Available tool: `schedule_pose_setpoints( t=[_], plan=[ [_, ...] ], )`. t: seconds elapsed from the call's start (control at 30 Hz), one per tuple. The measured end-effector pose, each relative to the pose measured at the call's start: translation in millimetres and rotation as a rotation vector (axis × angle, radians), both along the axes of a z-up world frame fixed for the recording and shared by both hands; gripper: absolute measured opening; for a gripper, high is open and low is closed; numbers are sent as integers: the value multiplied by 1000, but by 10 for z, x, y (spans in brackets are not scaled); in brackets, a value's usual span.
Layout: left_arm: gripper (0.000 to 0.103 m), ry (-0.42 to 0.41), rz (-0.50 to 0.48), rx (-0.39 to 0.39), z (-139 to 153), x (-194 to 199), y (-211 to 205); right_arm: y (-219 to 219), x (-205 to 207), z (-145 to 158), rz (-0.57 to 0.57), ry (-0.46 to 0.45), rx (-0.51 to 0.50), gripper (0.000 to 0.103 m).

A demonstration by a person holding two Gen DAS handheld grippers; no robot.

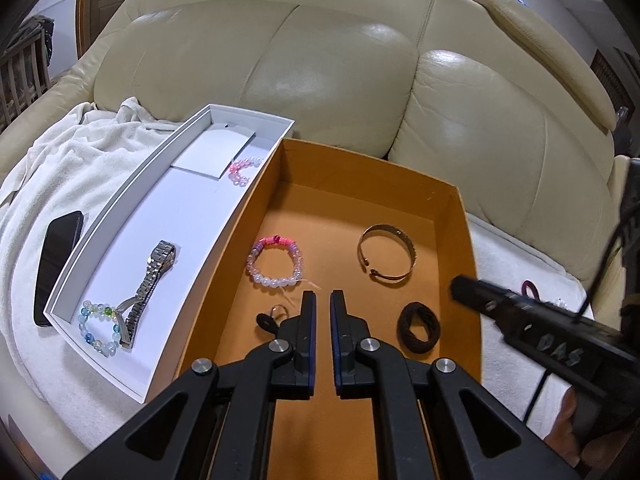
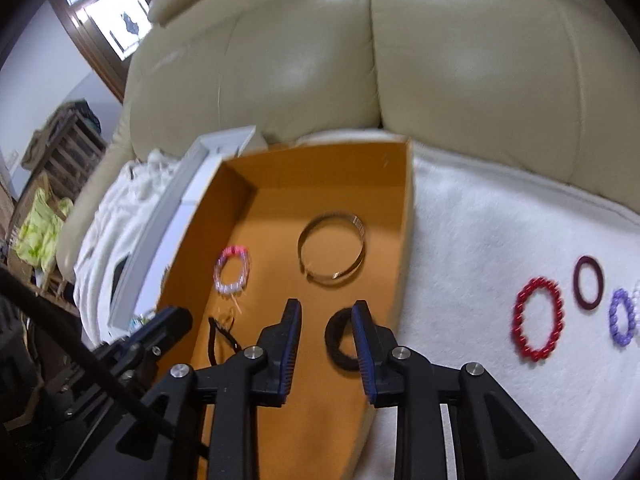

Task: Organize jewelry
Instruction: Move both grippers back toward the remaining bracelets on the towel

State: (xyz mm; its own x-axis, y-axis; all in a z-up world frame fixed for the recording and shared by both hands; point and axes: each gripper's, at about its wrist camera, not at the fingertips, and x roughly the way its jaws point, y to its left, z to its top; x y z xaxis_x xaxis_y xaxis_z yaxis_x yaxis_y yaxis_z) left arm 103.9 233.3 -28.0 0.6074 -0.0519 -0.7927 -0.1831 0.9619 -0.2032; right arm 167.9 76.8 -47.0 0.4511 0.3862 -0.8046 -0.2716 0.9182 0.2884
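Right gripper (image 2: 326, 312), jaws apart and empty, hangs over the hair tie (image 2: 340, 346); next, red bracelet (image 2: 538, 318) at three o'clock.

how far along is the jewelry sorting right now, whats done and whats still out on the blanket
Done: the orange box holds a pink bead bracelet, a gold cuff, a black hair tie and a small ring piece; the white tray holds a watch and two bead bracelets.

In hand: nothing. The right gripper is open and the left gripper is shut, empty.

Left: a red bracelet, maroon ring and purple bracelet on the blanket.
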Motion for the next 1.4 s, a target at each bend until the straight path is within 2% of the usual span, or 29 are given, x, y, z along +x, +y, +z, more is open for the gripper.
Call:
schedule_pose_setpoints(
  t=[0.2, 0.3, 0.37, 0.6, 0.73, 0.87, 1.17, 1.2, 1.33, 1.4],
  plan=[
    [9, -53, -45, 22, 148, -13, -288, -445, -146, 183, -49, -100, 6, 30],
    [16, -83, -65, 45, 222, -24, -481, -852, -234, 224, -76, -119, -9, 30],
    [16, -105, -89, 61, 278, -28, -647, -1134, -307, 251, -108, -133, -21, 30],
    [17, -160, -200, 78, 379, -53, -1314, -2429, -554, 196, -300, -119, 15, 29],
    [17, -161, -259, 95, 375, -81, -1720, -2936, -737, 94, -373, -103, 66, 29],
    [17, -145, -312, 109, 314, -95, -2061, -3174, -887, -24, -407, -93, 124, 29],
    [17, -107, -379, 191, 129, -92, -2532, -3489, -941, -175, -430, -64, 158, 29],
    [19, -104, -386, 204, 111, -98, -2563, -3522, -944, -188, -436, -54, 157, 30],
    [38, -101, -390, 255, 54, -115, -2637, -3606, -962, -188, -442, -39, 178, 30],
    [39, -102, -389, 275, 34, -123, -2642, -3632, -964, -193, -451, -38, 199, 29]
  ],
)
